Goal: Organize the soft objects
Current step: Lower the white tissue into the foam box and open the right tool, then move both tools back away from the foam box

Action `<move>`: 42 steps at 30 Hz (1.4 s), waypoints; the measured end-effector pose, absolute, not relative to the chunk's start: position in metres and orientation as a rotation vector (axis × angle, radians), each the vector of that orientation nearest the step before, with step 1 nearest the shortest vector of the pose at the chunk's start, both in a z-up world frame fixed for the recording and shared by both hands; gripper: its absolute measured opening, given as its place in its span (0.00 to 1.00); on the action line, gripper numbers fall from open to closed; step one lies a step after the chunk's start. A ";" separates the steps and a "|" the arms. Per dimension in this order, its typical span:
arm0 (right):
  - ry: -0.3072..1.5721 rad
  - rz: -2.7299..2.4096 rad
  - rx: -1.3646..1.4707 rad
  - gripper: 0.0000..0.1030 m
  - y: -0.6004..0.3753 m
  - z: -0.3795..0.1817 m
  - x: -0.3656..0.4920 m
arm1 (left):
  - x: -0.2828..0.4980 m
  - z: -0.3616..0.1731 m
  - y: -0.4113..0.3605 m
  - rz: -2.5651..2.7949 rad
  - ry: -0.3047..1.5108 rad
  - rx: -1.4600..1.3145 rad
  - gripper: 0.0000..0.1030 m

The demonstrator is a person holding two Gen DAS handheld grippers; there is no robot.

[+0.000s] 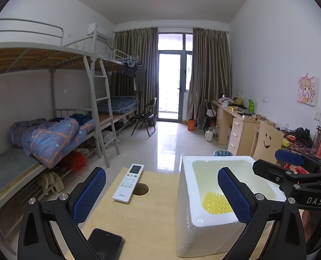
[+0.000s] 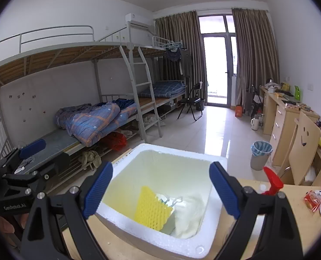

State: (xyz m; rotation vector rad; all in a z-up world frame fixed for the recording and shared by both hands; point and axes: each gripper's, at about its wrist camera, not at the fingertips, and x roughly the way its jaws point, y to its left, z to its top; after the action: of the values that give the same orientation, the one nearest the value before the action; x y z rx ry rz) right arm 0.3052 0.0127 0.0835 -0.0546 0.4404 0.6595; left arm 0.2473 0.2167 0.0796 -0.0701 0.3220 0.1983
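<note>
Yellow mesh foam [image 2: 153, 211], one piece, leans inside the single white foam box [image 2: 125, 222] beside what looks like one pale cloth [image 2: 190, 214], partly hidden by the box wall. Left gripper [image 1: 161, 192] and right gripper [image 2: 161, 191] both hover spread wide, holding nothing. On the wooden table [image 1: 147, 216] lie one remote [image 1: 129, 183] and one phone [image 1: 105, 243], its near end cut off. Table's far edge sits just beyond the remote.

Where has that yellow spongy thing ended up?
The yellow foam mesh lies inside the white foam box on the wooden table, beside something white and soft, below and between the right gripper's open jaws.
</note>
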 end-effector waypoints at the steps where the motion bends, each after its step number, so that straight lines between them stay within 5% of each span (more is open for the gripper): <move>1: 0.443 0.661 -0.053 0.90 0.012 0.084 0.305 | 0.247 0.079 0.217 0.201 0.320 -0.071 1.00; 42: 0.256 0.626 -0.070 0.94 -0.061 0.132 0.162 | 0.103 0.126 0.153 0.122 0.179 -0.033 1.00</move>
State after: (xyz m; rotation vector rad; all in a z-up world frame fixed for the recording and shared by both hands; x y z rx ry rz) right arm 0.1619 -0.0608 0.1323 -0.0704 0.2560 0.6262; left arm 0.1034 0.1534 0.1257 -0.0328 0.1795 0.1218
